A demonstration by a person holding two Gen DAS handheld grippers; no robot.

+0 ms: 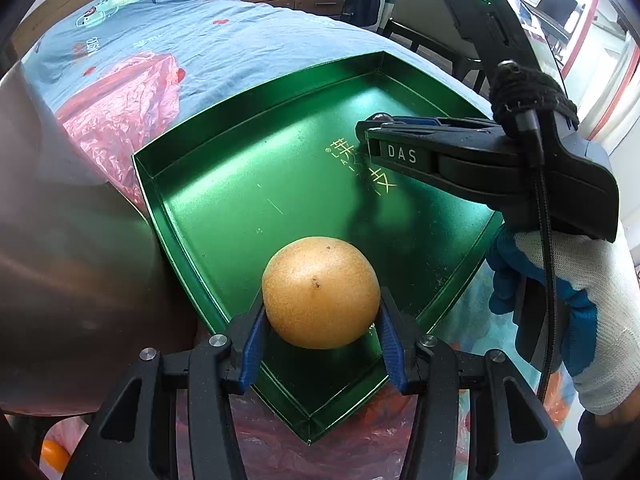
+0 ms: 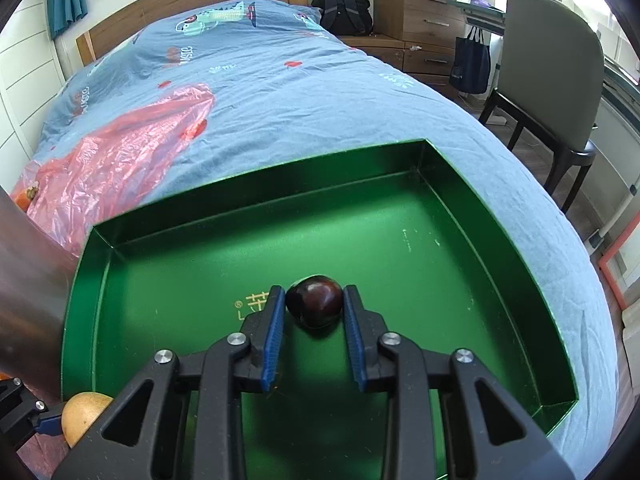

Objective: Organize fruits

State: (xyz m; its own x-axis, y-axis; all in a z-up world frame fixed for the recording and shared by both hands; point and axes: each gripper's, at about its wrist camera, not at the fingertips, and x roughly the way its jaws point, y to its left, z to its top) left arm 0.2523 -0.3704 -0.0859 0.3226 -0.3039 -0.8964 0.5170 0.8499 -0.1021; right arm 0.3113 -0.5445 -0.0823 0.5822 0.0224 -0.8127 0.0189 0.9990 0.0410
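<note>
The round, tan-yellow, speckled fruit sits squarely between the blue pads of the left gripper, whose jaws are clamped on its two sides. It is a smooth, matte, pear-like ball with fine brown dots and one small dark spot on its upper face. In the right wrist view the same fruit peeps in at the lower left corner, well to the left of the right jaws.

The small, dark, glossy maroon fruit lies between the tips of the right gripper, with the ribbed blue pads pressed on its left and right sides. It is nearly black with a reddish sheen and a bright highlight on top.

Both fruits are over the shallow green metal tray with gold lettering on its floor, which rests on the bed's blue printed cover. Whether either fruit touches the tray floor cannot be told. A crumpled red plastic bag lies on the cover beyond the tray, ahead and left of the right jaws.

Both grippers point steeply downward into the tray. In the left wrist view the right gripper comes in from the right, held by a hand in a white and blue knit glove.
</note>
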